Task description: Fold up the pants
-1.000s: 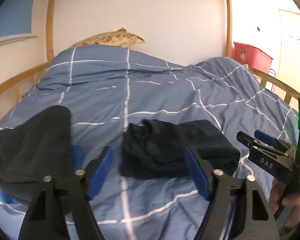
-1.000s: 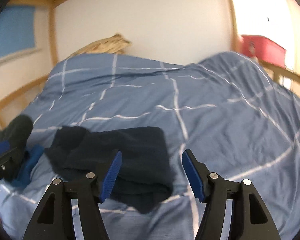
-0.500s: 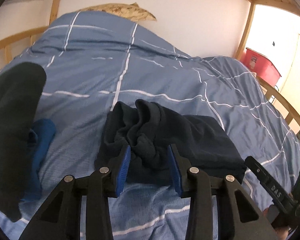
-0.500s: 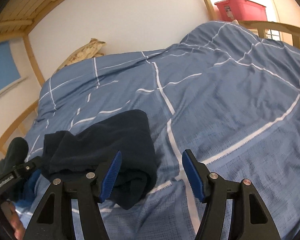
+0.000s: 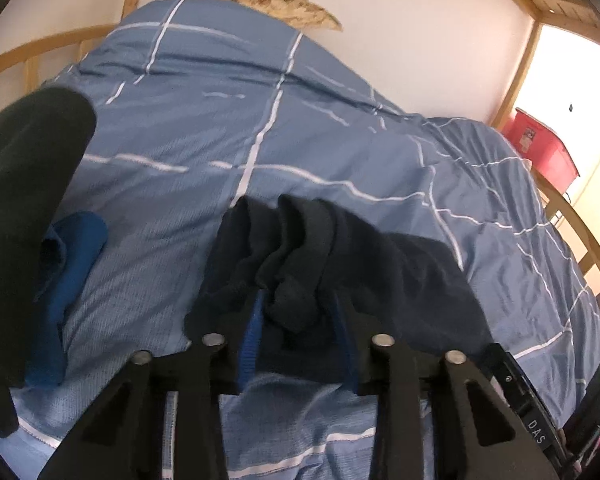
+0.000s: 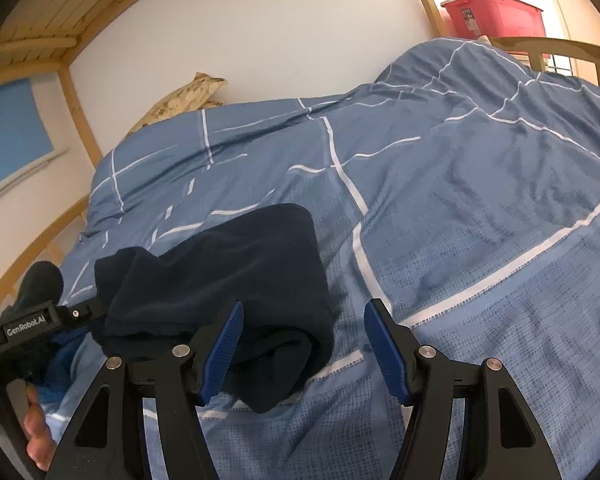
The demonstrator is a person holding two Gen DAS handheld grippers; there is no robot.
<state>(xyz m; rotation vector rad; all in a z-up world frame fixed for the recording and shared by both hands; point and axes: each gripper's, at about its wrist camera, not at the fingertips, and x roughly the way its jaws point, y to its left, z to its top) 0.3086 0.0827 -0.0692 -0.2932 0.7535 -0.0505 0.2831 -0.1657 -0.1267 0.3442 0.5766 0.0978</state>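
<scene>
While the bed (image 5: pixel 340 140) fills both views under a blue duvet (image 6: pixel 480 220) crossed by white lines, the pants (image 5: pixel 340 264) lie on that duvet as a dark navy, partly folded bundle, near the duvet's close edge. At the duvet's far end a mottled tan pillow (image 5: pixel 284 4) leans on the white wall. Beyond the duvet's raised right hump stands a red bin (image 6: pixel 496 16) with its lid on; what it holds cannot be seen. A wooden rail (image 6: pixel 560 46) curves along that side of the duvet, just in front of the bin.

On the duvet to the left of the pants lies a black garment (image 5: pixel 24 200), and a bright blue cloth (image 5: pixel 72 260) lies against its right edge, partly tucked under it.

In the left wrist view the left gripper (image 5: pixel 300 320) has its jaws set on either side of the bunched, ridged end of the pants. They have just been closing, and the blue pads now press into the fabric, so this gripper is grasping the pants. In the right wrist view the same gripper shows at the left edge, at the left end of the pants, with a hand (image 6: pixel 32 432) on its handle.

The right gripper (image 6: pixel 304 344) stands released, jaws well apart, over the duvet at the right end of the pants. Its left pad lies against the folded edge of the pants, while its right pad is over bare duvet, with nothing clamped between them.
</scene>
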